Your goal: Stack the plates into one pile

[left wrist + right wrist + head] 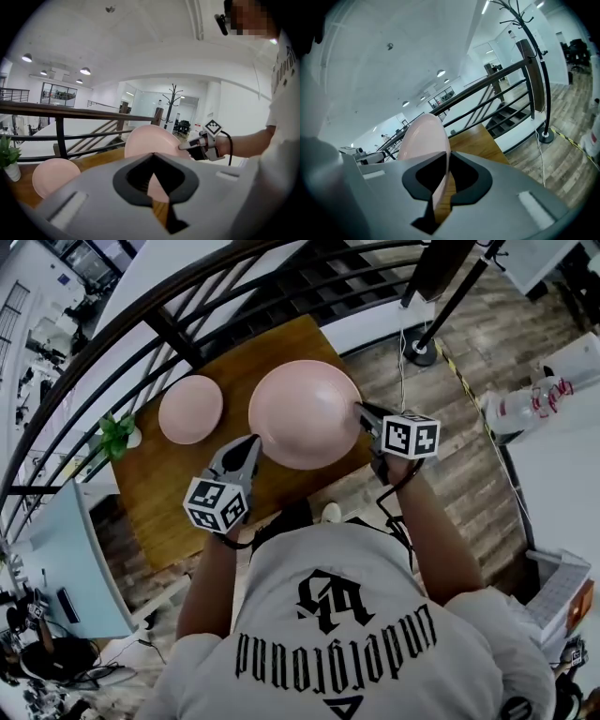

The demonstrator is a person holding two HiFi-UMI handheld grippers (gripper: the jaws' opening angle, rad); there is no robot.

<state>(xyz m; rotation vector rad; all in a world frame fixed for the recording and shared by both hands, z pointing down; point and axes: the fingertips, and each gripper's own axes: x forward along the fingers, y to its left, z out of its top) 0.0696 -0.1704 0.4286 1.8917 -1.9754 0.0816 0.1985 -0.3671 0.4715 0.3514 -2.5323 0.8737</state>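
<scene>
The wooden counter [164, 493] stands next to a black railing [141, 324], with stairs past it. A little green plant [117, 435] sits at the counter's left edge.

The big pink plate [305, 413] is over the right part of the counter. Your right claw [361, 411] is pinching its right rim, and the thin edge runs straight between the jaws. The plate is tilted and looks lifted off the wood. Your left claw [251, 444] is just beside the plate's near left edge. Its jaws are drawn together, and I see no plate pinched between them.

The small pink plate [190, 409] lies flat on the counter, a little to the left of the big one. The two plates are close but do not touch.

So I think you are near the start. One plate is picked up, but there is no pile yet. You must bring the two plates together, one on top of the other. The small one on the big one would sit steadier, I think.
</scene>
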